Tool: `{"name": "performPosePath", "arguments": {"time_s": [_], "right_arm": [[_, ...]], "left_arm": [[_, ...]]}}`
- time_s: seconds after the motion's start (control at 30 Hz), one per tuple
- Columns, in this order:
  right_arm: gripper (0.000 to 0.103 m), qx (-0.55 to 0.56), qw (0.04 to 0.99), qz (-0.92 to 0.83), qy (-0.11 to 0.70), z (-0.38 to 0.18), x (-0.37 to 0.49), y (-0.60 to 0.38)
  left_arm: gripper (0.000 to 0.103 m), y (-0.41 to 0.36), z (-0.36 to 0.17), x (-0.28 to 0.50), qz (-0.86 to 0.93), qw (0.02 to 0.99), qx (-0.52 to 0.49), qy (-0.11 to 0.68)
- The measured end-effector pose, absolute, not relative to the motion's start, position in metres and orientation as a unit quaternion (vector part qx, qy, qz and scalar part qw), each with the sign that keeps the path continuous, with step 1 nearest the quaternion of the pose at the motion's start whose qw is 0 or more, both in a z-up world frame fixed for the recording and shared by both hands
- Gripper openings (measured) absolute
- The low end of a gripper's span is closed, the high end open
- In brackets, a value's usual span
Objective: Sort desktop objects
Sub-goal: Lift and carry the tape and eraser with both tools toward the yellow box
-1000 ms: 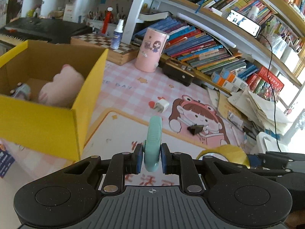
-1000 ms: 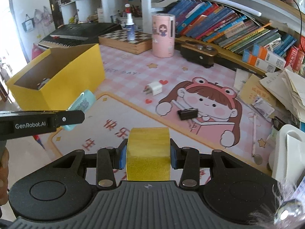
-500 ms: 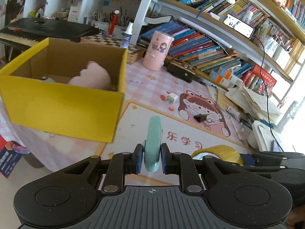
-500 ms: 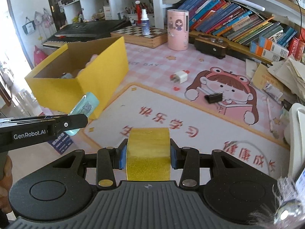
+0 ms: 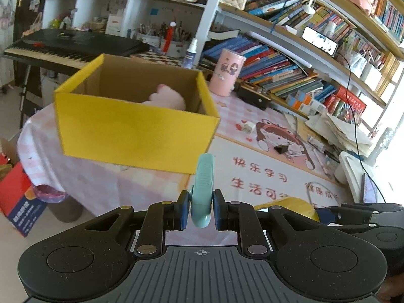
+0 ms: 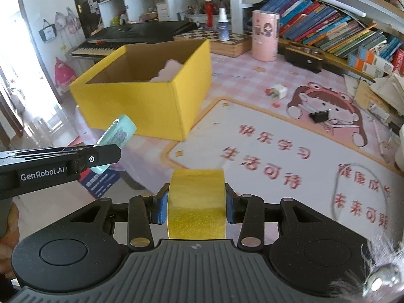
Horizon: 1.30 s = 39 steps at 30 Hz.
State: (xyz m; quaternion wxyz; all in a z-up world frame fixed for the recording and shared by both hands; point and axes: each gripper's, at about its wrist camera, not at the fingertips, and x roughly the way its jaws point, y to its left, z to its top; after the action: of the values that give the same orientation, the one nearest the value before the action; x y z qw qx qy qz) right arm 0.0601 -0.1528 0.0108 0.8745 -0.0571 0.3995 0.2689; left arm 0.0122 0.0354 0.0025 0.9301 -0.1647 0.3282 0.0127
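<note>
My left gripper point(image 5: 200, 213) is shut on a mint-green flat gadget point(image 5: 203, 186) that sticks up between its pads; the same gadget point(image 6: 116, 136) shows at the left of the right wrist view. The right gripper point(image 6: 196, 205) is shut on a roll of yellow tape point(image 6: 197, 202). An open yellow cardboard box point(image 5: 133, 128) stands ahead at the table's near left corner, with a pink plush toy point(image 5: 169, 98) inside. Both grippers hang off the table's front edge, short of the box point(image 6: 141, 103).
On the pink mat lie a white charger plug point(image 6: 279, 92) and a black binder clip point(image 6: 319, 115). A pink cup point(image 6: 264, 35), a dark case point(image 6: 304, 59), a chessboard point(image 6: 222, 40), books and loose papers point(image 5: 338, 131) line the back. A keyboard point(image 5: 70, 48) stands behind the box.
Both grippers have drawn back from the table with their loads, so the yellow box now sits farther ahead and more central. The grips have not changed.
</note>
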Motion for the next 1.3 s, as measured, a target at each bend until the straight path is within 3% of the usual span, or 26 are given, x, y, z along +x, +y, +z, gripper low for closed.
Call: {"name": "performPosePath", "arguments": {"time_s": [1.3], "right_arm": [[0.039, -0.074, 0.868, 0.307, 0.384, 0.01, 0.017, -0.069]], "left_arm": [[0.018, 0.113, 0.003, -0.045, 0.046, 0.934, -0.183, 0.302]]}}
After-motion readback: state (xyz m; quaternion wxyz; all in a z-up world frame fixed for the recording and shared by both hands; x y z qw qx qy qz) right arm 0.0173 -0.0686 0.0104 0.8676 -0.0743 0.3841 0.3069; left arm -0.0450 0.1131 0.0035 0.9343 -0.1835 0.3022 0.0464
